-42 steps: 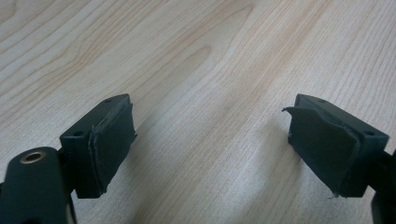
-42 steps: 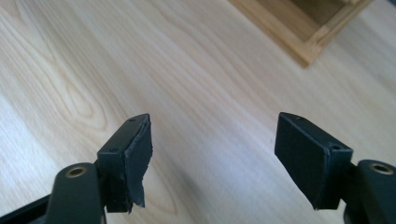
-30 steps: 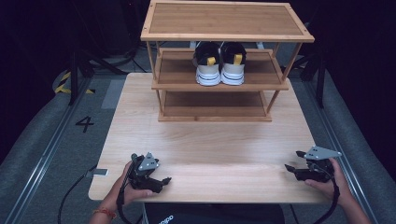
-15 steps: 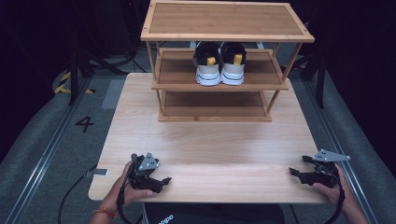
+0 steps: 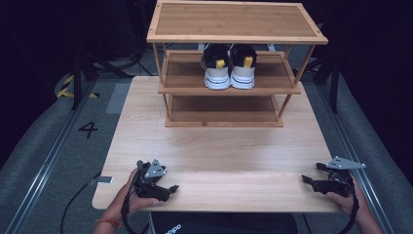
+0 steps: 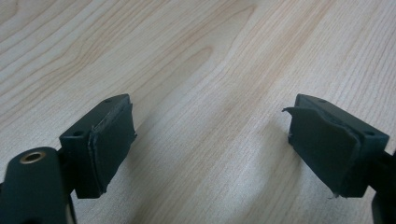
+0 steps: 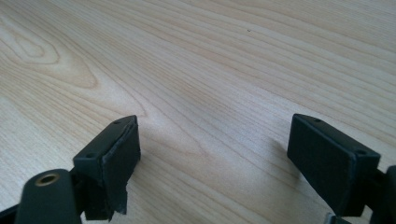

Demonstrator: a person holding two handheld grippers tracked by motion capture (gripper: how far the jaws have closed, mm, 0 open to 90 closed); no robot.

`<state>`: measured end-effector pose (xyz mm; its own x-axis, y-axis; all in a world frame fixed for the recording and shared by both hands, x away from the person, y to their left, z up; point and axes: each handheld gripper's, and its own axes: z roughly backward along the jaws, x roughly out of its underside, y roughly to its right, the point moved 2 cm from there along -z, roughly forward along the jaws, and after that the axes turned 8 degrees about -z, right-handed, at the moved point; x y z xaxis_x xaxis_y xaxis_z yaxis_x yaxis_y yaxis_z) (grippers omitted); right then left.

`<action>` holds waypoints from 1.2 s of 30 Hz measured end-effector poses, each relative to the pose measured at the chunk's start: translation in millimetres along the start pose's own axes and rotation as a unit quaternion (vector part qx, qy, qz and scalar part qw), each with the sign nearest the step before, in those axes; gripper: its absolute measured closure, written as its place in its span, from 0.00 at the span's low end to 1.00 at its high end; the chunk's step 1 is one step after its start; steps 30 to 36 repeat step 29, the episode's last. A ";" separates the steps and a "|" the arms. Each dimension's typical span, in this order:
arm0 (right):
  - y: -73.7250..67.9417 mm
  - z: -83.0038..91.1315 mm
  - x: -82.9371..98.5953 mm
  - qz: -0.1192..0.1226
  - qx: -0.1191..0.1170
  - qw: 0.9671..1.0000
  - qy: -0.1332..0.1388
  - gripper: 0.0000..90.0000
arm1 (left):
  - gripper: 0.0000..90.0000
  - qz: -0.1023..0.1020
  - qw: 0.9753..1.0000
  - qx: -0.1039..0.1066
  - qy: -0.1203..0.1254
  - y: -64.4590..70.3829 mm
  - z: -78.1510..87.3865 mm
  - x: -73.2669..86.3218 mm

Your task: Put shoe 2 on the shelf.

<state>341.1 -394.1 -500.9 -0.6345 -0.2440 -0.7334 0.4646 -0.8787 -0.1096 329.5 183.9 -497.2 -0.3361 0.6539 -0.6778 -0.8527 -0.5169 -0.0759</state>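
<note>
A pair of black, white and yellow shoes [image 5: 229,67] stands on the middle shelf of a wooden three-tier rack [image 5: 234,36] at the far side of the table. My left gripper [image 5: 168,187] rests on the table near the front left edge, held by a hand. Its jaws stand wide apart over bare wood [image 6: 210,140]. My right gripper [image 5: 309,181] lies near the front right corner, also open, nothing between its pads [image 7: 112,158].
The light wooden table [image 5: 219,151] stretches between the grippers and the rack. A grey floor with a painted number 4 [image 5: 88,129] lies to the left. Cables trail off the front edge.
The right gripper has slid a little toward the front right corner of the table. The left gripper has stayed in place.
</note>
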 end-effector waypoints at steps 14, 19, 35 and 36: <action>0.1 0.0 0.0 0.000 0.000 1.000 0.000 0.20 | 0.16 0.001 1.000 -0.003 0.001 -0.2 -0.5 -0.5; 0.3 -0.2 -0.3 -0.001 0.001 1.000 0.000 0.20 | 0.16 0.002 1.000 -0.003 0.001 -0.2 -0.5 -0.5; 0.6 -0.4 -0.3 -0.001 0.001 1.000 0.000 0.20 | 0.16 0.004 1.000 -0.003 -0.001 -0.3 -0.5 -0.7; 0.6 -0.4 -0.3 -0.001 0.001 1.000 0.000 0.20 | 0.16 0.004 1.000 -0.003 -0.001 -0.3 -0.5 -0.7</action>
